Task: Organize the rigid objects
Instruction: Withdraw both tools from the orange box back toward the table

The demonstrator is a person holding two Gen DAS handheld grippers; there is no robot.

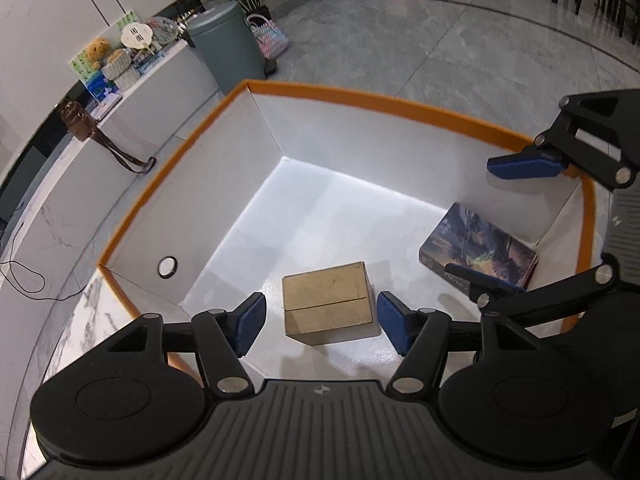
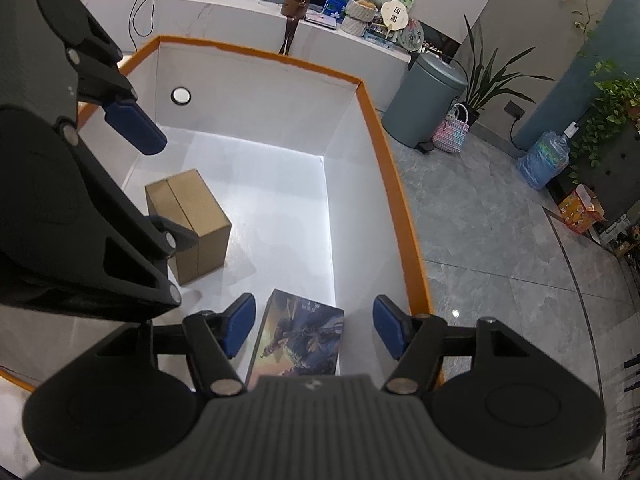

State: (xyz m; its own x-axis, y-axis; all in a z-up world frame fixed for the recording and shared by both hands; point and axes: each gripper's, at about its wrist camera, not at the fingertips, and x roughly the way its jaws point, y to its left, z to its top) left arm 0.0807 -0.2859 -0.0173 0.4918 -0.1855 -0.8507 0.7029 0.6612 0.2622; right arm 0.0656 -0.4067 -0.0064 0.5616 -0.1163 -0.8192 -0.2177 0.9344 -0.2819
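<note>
So there's a big open bin (image 1: 360, 98) with an orange rim and white inside, sitting on a white marbled counter (image 1: 72, 320). On its floor are just two things, well apart: a plain brown cardboard box (image 1: 328, 304) and a flat box with printed artwork (image 1: 480, 246) tucked against one wall.

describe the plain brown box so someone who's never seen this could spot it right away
Find the big white bin with the orange rim on the marble counter. Two boxes sit on its floor, apart from each other. The cardboard box is the plain tan one with a seam across its top, unlike the flat printed box covered in dark artwork by the wall.
</note>
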